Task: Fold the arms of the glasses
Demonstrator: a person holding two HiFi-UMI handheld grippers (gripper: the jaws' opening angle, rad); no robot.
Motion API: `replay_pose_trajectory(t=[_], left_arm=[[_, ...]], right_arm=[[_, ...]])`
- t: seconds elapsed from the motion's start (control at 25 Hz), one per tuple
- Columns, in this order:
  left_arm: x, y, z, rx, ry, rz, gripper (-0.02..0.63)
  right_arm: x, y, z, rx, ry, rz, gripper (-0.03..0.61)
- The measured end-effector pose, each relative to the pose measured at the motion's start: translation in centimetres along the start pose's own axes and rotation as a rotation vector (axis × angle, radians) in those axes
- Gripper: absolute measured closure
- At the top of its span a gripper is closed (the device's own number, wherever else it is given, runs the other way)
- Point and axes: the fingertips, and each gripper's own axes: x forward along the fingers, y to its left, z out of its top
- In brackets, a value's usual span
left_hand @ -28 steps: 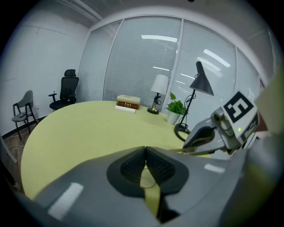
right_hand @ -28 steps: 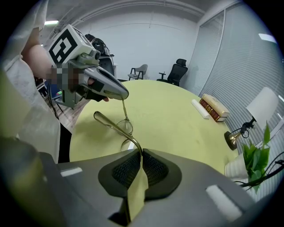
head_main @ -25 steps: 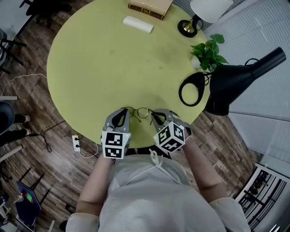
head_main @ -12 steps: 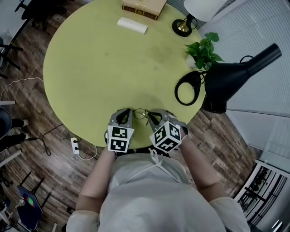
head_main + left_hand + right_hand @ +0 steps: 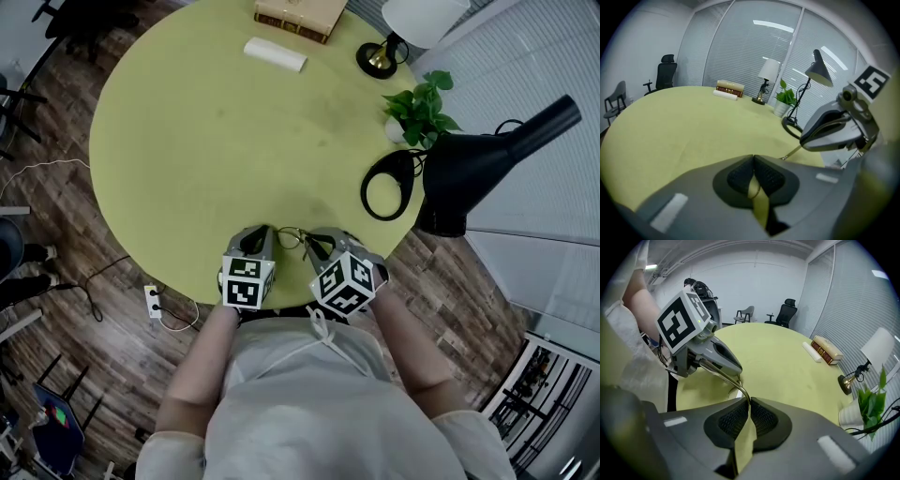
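The glasses (image 5: 292,236) lie at the near edge of the round yellow-green desk (image 5: 187,141), just in front of the person and between the two grippers. The right gripper (image 5: 317,242) has its jaws closed on the thin metal frame: in the right gripper view the pads pinch it right at their tips, with part of a lens rim showing just beyond. From there one curved arm (image 5: 719,373) of the glasses runs up to the underside of the left gripper (image 5: 258,234). The left gripper's jaws are pressed together, and its own view shows nothing between the pads; only a short gold stretch of the frame shows beside them, leading toward the right gripper. At the far side of the desk sit a book (image 5: 300,14), a white roll (image 5: 275,53), a brass-based lamp (image 5: 380,58), a potted plant (image 5: 420,108) and a black desk lamp (image 5: 487,159).
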Motion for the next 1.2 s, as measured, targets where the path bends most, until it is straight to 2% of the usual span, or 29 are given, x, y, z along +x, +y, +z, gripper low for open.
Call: replay_pose_trajectory(t=[0.32, 0.52, 0.68, 0.96, 1.2], left_arm=[[-1.8, 0.1, -0.2, 0.026, -0.017, -0.009, 0.607], [-3.5, 2.0, -3.9, -0.019, 0.060, 0.034, 0.607], [-3.3, 1.7, -4.9, -0.090, 0.095, -0.006, 0.607], [-2.4, 1.6, -5.8, -0.082, 0.168, -0.026, 0.607], [-2.3, 1.6, -5.7, -0.094, 0.179, -0.034, 0.607]], right_arm=[[0.0, 0.2, -0.3, -0.019, 0.013, 0.003, 0.561], [-0.2, 0.1, 0.0, -0.047, 0.019, -0.003, 0.560], [-0.2, 0.1, 0.0, -0.064, 0.022, -0.009, 0.560], [-0.3, 0.8, -0.1, -0.091, 0.028, -0.006, 0.560], [-0.5, 0.9, -0.1, -0.111, 0.023, -0.011, 0.560]])
